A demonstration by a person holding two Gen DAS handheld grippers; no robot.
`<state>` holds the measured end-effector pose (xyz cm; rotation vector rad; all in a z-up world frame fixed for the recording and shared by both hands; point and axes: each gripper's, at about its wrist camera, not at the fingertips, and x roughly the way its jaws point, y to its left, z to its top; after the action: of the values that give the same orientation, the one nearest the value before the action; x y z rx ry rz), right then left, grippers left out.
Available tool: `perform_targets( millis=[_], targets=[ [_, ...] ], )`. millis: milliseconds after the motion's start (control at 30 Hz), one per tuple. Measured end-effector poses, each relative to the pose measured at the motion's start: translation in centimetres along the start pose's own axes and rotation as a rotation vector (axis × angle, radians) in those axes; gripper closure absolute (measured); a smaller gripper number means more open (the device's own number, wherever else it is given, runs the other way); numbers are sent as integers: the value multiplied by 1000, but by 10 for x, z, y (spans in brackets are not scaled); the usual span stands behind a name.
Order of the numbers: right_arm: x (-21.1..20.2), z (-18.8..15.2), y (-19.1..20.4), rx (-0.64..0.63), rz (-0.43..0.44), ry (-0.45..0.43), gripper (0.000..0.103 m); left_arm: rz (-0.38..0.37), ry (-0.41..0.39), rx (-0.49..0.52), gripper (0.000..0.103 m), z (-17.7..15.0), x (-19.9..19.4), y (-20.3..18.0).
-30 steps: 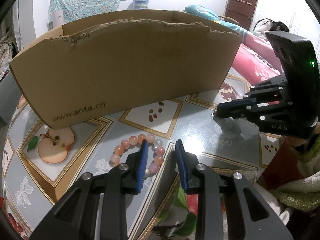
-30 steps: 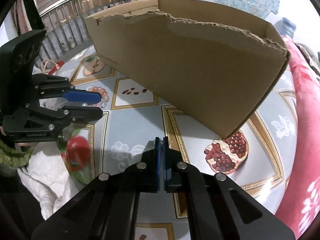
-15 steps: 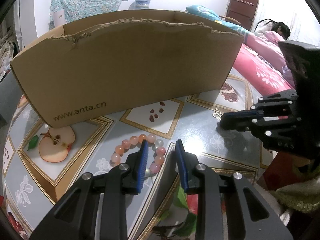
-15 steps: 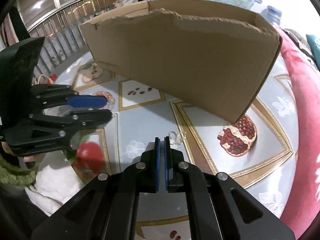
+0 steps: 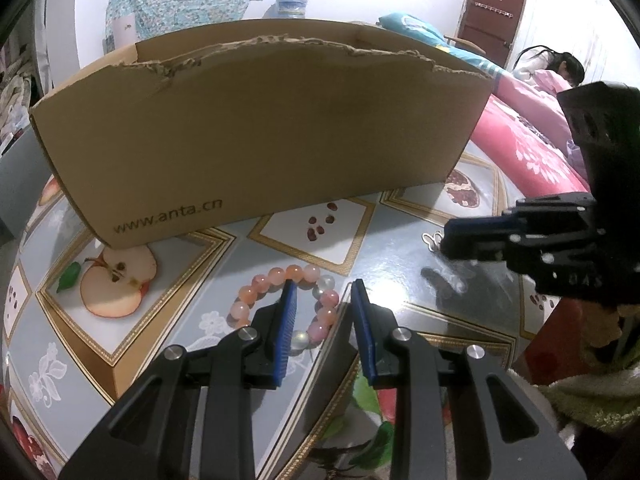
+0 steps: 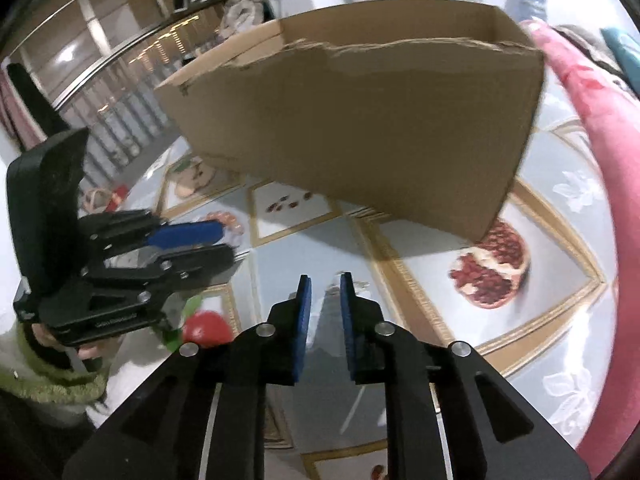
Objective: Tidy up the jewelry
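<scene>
A pink bead bracelet (image 5: 276, 280) lies on the patterned tablecloth in front of a brown cardboard box (image 5: 260, 128). My left gripper (image 5: 323, 292) is open, its left finger over the bracelet's ring and the bracelet's right side between the fingers. A small clear earring (image 5: 430, 239) lies on the table at the right, just past the tip of my right gripper (image 5: 450, 238). In the right wrist view my right gripper (image 6: 324, 282) is open, low over the table, with the earring (image 6: 358, 286) just beyond its fingertips. The bracelet (image 6: 230, 220) shows partly behind the left gripper (image 6: 222, 246).
The box (image 6: 380, 128) stands on the table's far side with a torn top edge. A pink floral bedspread (image 5: 532, 148) lies right of the table. A person sits at the far right (image 5: 568, 68). The tablecloth (image 6: 560, 240) shows printed fruit.
My right gripper has opened from shut and moved down toward the earring. The left gripper has held still over the bracelet.
</scene>
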<state>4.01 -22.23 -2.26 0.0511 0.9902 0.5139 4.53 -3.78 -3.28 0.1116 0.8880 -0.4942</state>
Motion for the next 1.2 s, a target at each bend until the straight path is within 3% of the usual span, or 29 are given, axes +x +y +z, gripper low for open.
perform_targets(
  millis=[200, 400, 567, 733, 1133, 1200],
  targets=[
    [6, -3, 6, -2, -10, 9, 81, -1, -1, 0, 76, 0, 0, 0],
    [0, -5, 15, -46, -119, -47, 68, -1, -1, 1, 76, 0, 0, 0],
    [10, -10, 24, -149, -223, -58, 68, 0, -1, 1, 76, 0, 0, -1],
    [7, -7, 16, -149, -186, -48, 85, 0, -2, 1, 76, 0, 0, 0],
    [-1, -8, 9, -133, -157, -45, 86, 1, 1, 3, 76, 0, 1, 0],
    [0, -6, 9, -128, -151, -45, 100, 1, 0, 1, 76, 0, 1, -1]
  ],
)
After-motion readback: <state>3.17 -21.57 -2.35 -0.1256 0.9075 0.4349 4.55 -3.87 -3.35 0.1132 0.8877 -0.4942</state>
